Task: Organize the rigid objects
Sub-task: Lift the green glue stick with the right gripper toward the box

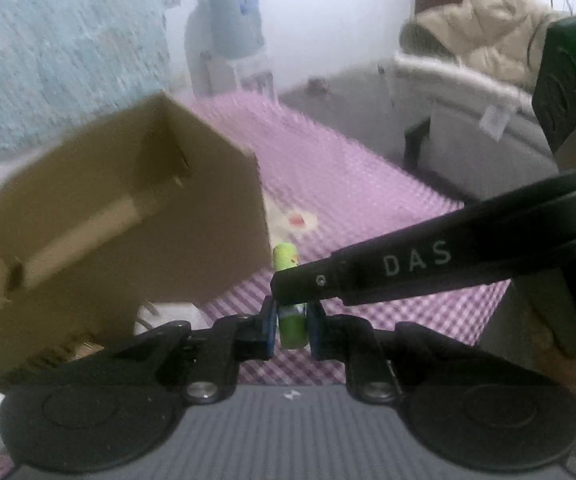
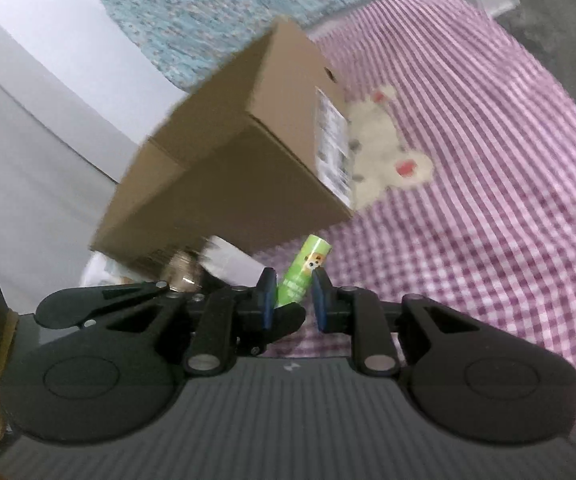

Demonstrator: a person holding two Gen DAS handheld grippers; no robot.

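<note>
A small green tube (image 1: 290,322) with a cartoon label stands between the blue pads of my left gripper (image 1: 292,328), which is shut on it. The right gripper's black finger (image 1: 408,272) crosses in front of the tube's upper part. In the right wrist view the same green tube (image 2: 302,276) leans between the pads of my right gripper (image 2: 294,300), which closes around its upper part; the left gripper's tip (image 2: 288,316) shows below it. An open cardboard box (image 1: 120,208) stands just left of the tube on the pink checked cloth (image 1: 368,184).
The box also shows in the right wrist view (image 2: 240,168), with a shipping label. A cream teddy-bear patch (image 2: 384,148) is on the cloth. White items (image 1: 168,314) lie by the box base. A beige coat (image 1: 484,36) lies on grey furniture at the right.
</note>
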